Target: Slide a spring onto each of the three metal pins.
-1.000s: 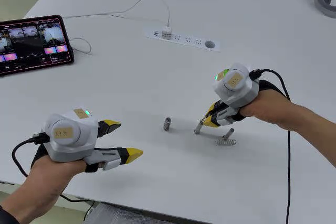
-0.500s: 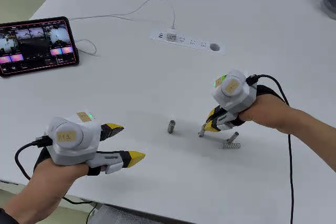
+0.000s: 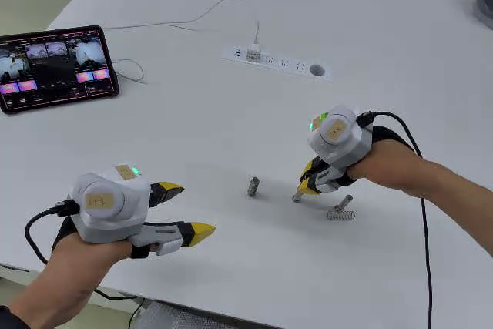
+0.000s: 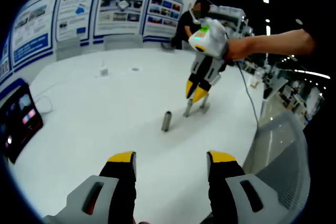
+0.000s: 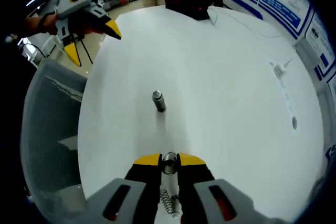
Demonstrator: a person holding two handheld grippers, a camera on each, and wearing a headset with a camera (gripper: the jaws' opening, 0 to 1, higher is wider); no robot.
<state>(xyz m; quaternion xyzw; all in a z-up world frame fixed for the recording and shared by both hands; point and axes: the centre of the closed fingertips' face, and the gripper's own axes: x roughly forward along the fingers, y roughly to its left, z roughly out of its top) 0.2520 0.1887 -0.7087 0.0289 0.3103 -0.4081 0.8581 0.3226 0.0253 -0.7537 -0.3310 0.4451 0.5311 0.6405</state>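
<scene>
Right gripper view, spring (image 5: 169, 164) pinched between right gripper (image 5: 169, 159) fingers, left gripper (image 4: 171, 157) fingers spread, pin (image 5: 158, 100) upright on surface (image 5: 210, 77).

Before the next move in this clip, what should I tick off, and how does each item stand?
1. Right gripper shut on the held spring: ok.
2. Left gripper open, carrying nothing: ok.
3. Upright pin standing free on the table: ok.
4. Every spring on a pin: not ok, the loose spring lies flat on the table.
5. Held spring fully seated on a pin: cannot tell.
</scene>
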